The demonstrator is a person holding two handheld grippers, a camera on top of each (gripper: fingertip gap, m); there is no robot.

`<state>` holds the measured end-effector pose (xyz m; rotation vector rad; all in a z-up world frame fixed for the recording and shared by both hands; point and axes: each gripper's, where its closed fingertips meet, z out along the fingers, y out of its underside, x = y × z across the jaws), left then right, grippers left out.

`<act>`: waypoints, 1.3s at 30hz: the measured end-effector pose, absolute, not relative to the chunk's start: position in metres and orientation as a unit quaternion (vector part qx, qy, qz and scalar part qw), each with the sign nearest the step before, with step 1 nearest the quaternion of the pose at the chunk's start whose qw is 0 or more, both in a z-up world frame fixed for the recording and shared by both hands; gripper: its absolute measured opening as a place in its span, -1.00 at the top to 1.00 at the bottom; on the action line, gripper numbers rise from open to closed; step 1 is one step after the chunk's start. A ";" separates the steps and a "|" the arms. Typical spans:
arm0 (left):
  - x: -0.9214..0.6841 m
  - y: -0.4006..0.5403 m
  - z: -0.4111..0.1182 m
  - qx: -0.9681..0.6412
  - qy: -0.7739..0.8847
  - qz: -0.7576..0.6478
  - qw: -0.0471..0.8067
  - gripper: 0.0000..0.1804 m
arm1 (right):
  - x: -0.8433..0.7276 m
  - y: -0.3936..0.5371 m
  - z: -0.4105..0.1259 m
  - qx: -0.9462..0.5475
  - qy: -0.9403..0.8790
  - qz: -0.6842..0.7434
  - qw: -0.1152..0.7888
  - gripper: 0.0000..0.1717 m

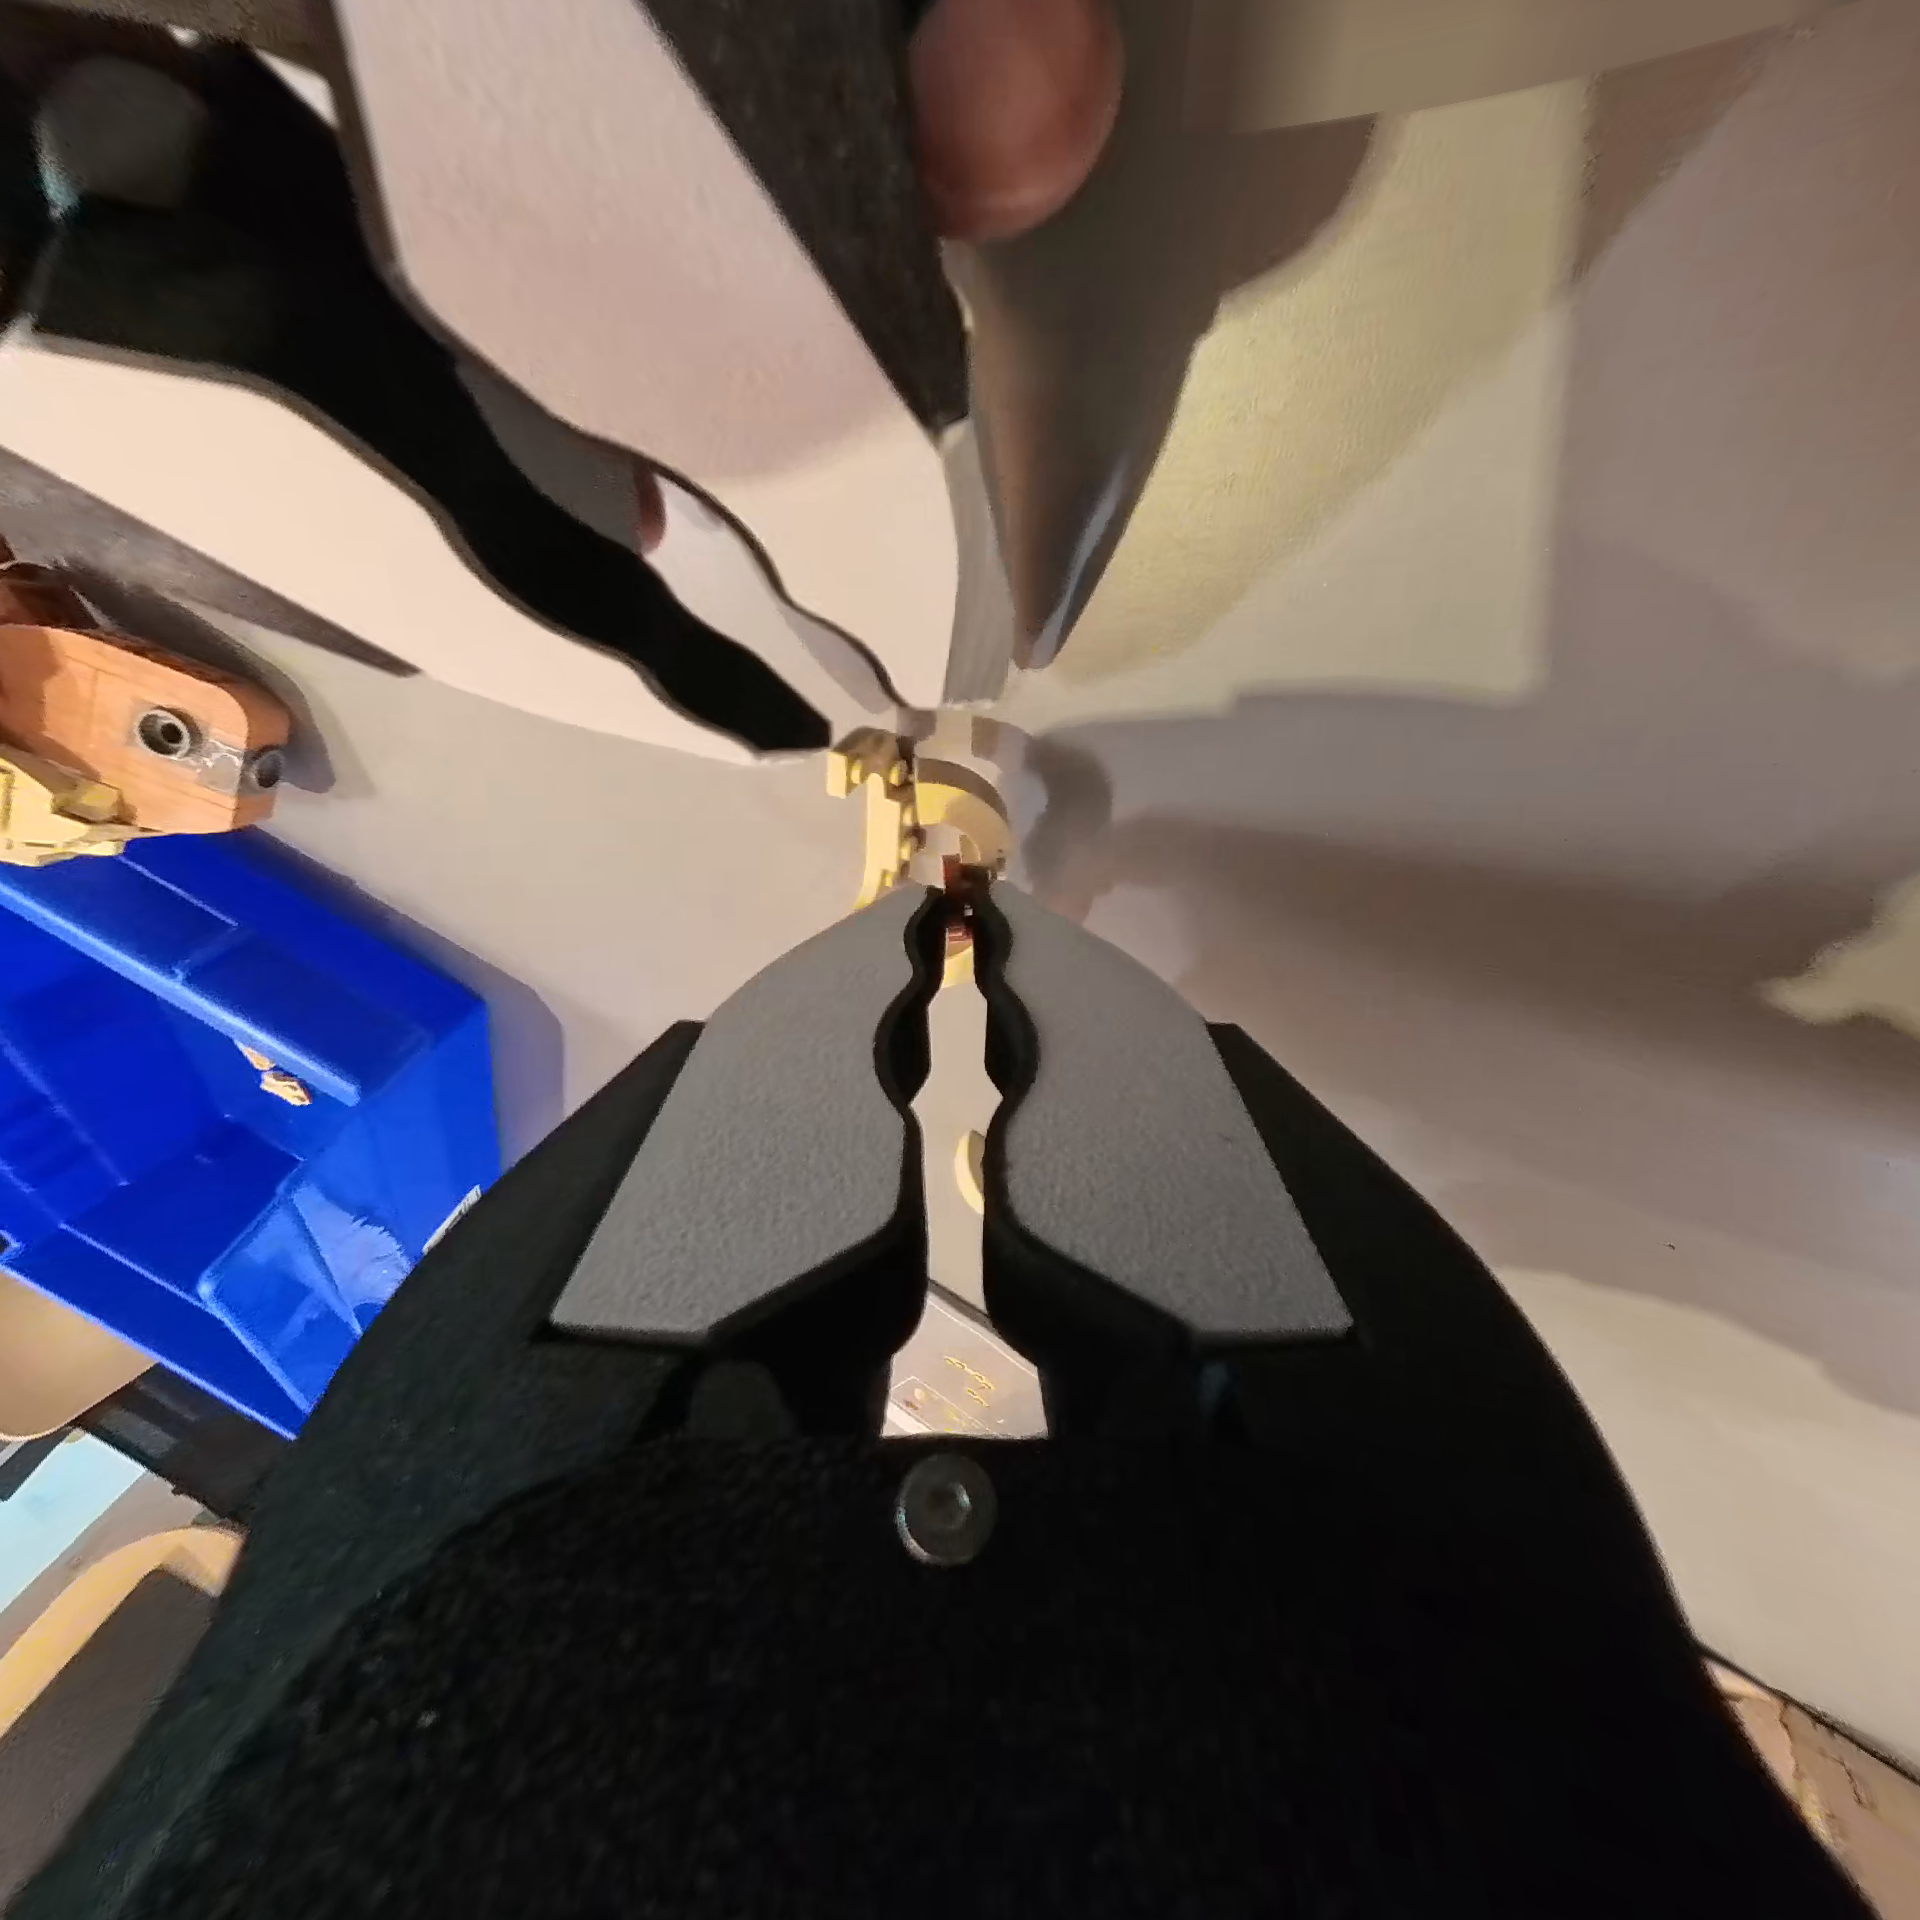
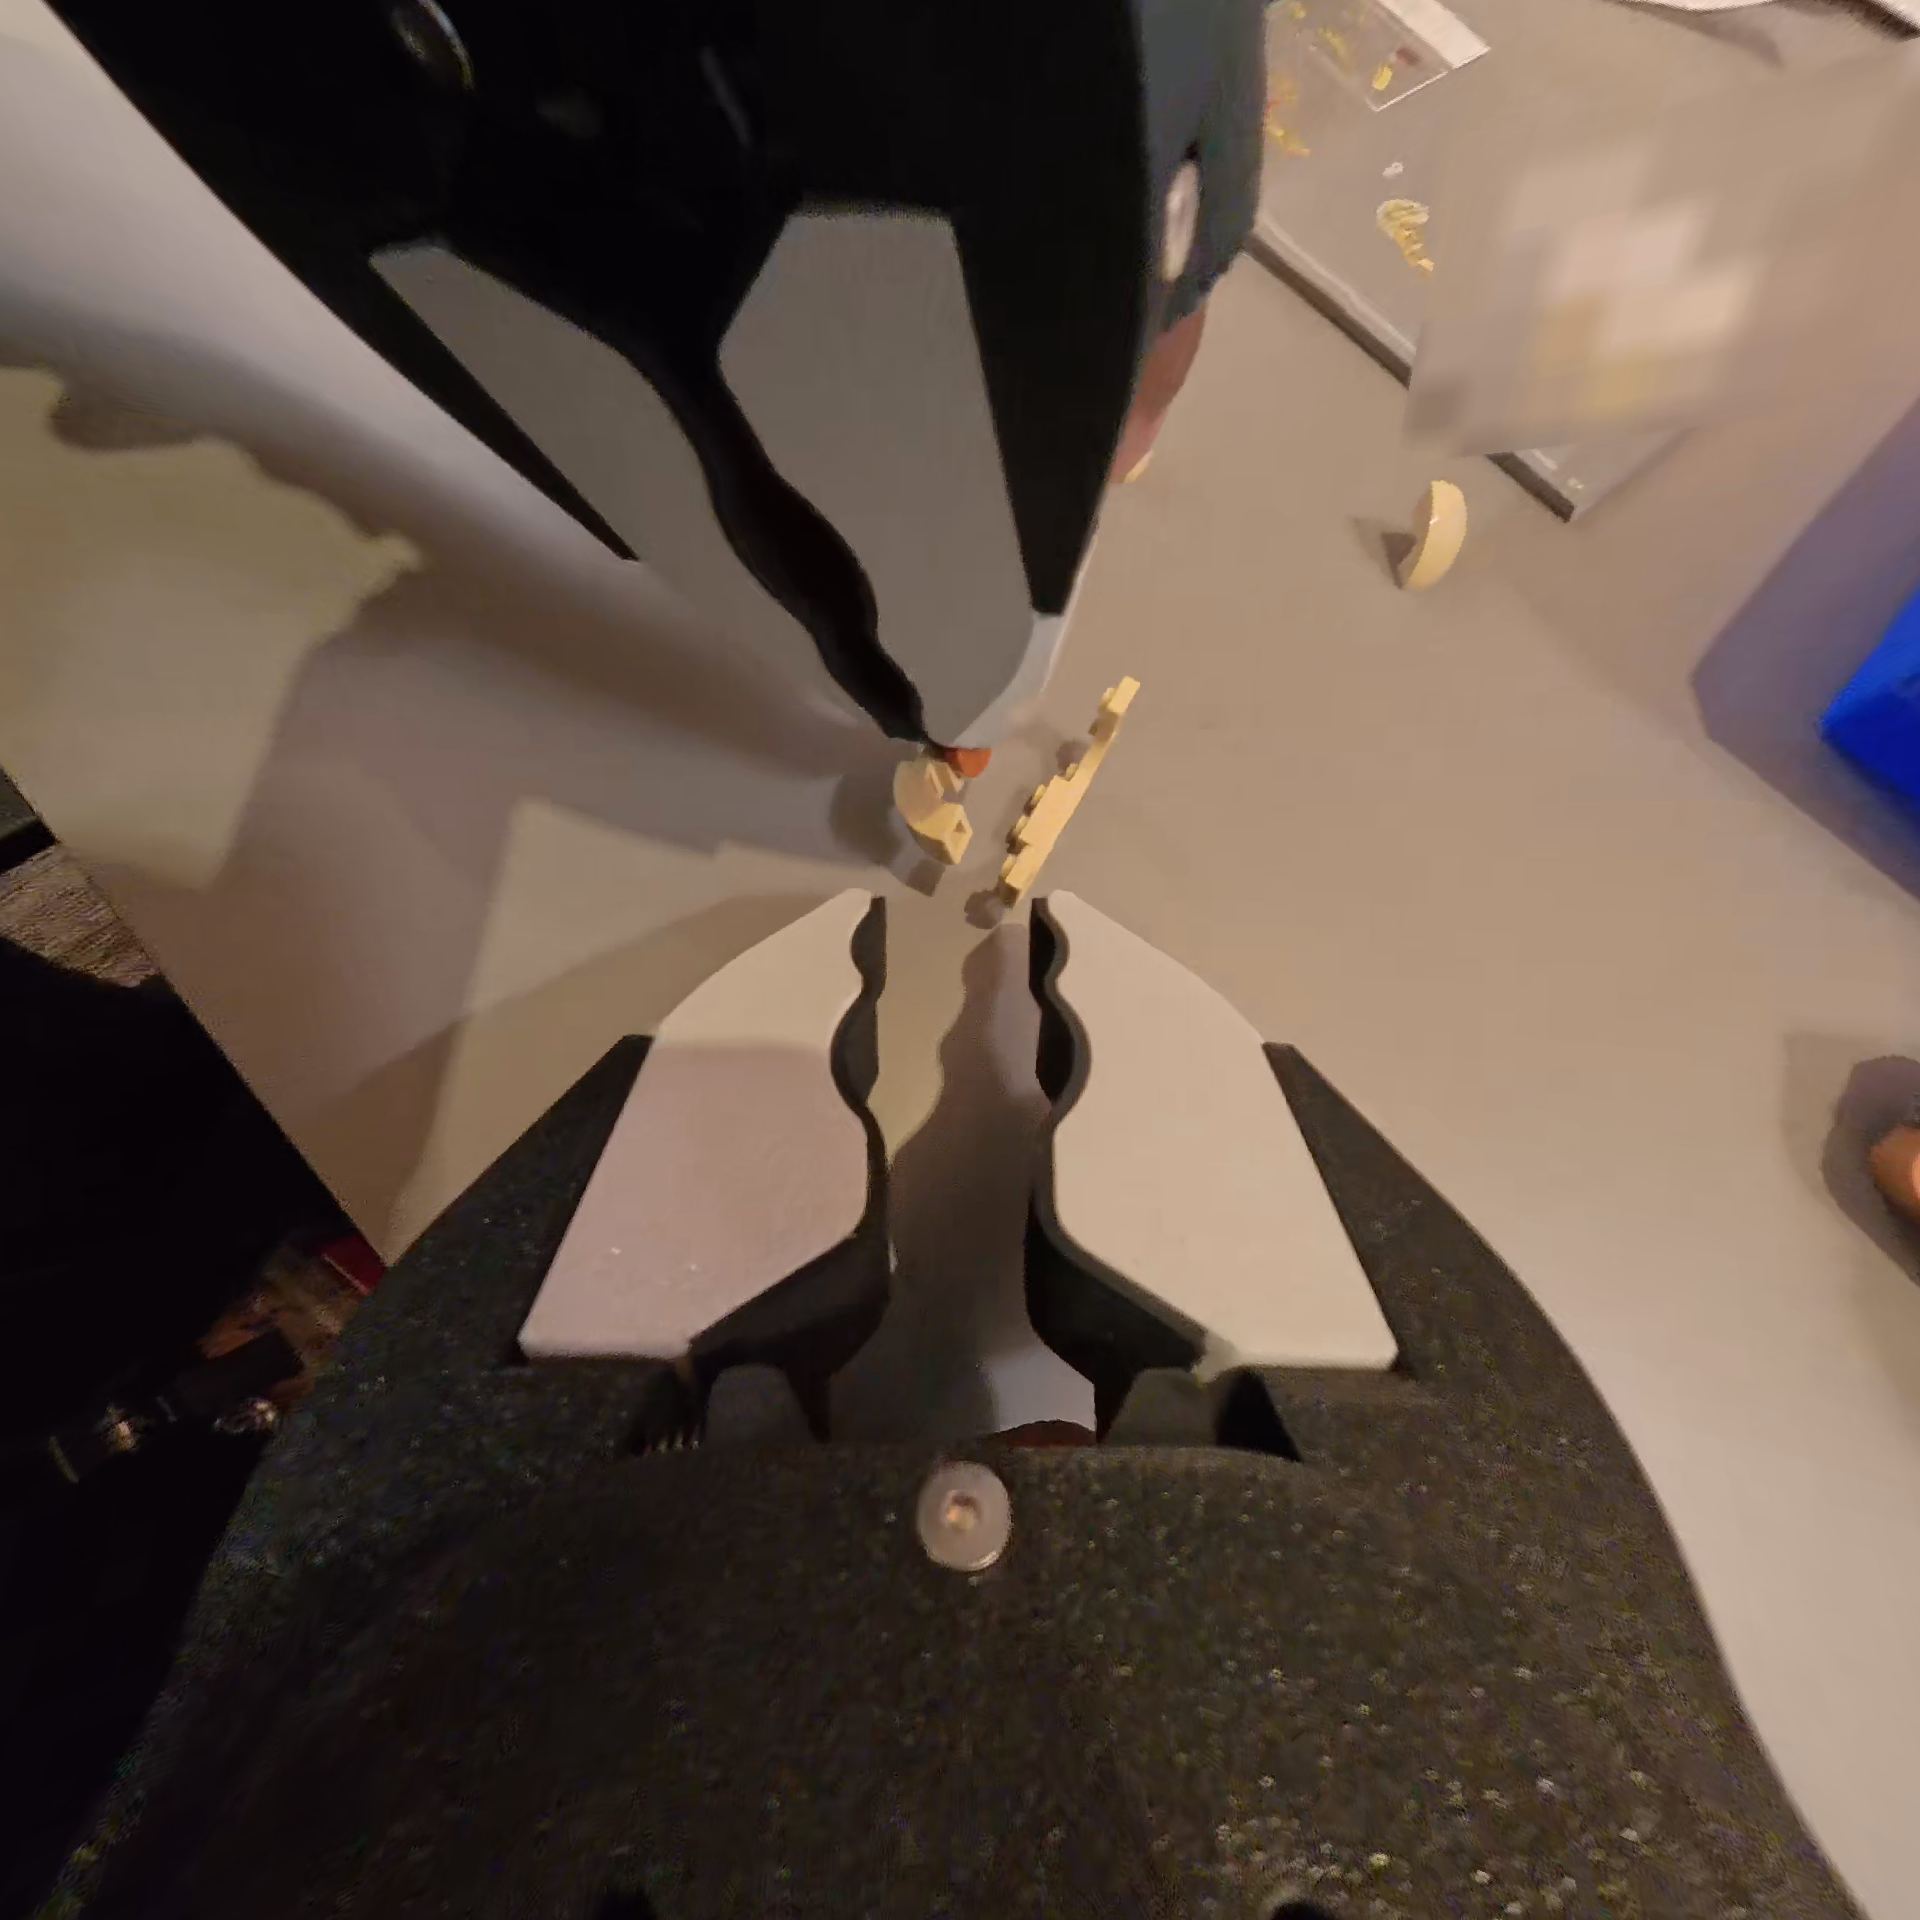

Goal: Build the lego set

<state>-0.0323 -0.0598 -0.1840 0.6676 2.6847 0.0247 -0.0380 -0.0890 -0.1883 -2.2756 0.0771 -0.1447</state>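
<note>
Fingertips of the left gripper (image 1: 961, 914) pinch a small reddish-brown piece (image 2: 971, 762) joined to a curved tan part (image 2: 930, 805), near the table's (image 2: 1455, 935) middle. Jaws of the right gripper (image 2: 956, 920) stand apart, bare, just short of a studded tan strip (image 2: 1070, 795). Blue bin (image 1: 208, 1091) toward the table edge holds small tan bits (image 1: 283, 1084).

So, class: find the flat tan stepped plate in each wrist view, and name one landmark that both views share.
Left wrist view: the tan stepped plate sits at centre, just beyond this gripper's tips, beside the tan curved piece.
Right wrist view: centre, slightly right, tilted on edge ahead of the open jaws.
Shared landmark: the blue bin, also at the right edge.
</note>
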 end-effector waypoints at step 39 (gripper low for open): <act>-0.035 -0.061 -0.186 0.199 0.961 -0.013 0.192 0.95 | -0.039 -0.080 -0.190 -0.895 -0.128 -0.113 0.411 0.90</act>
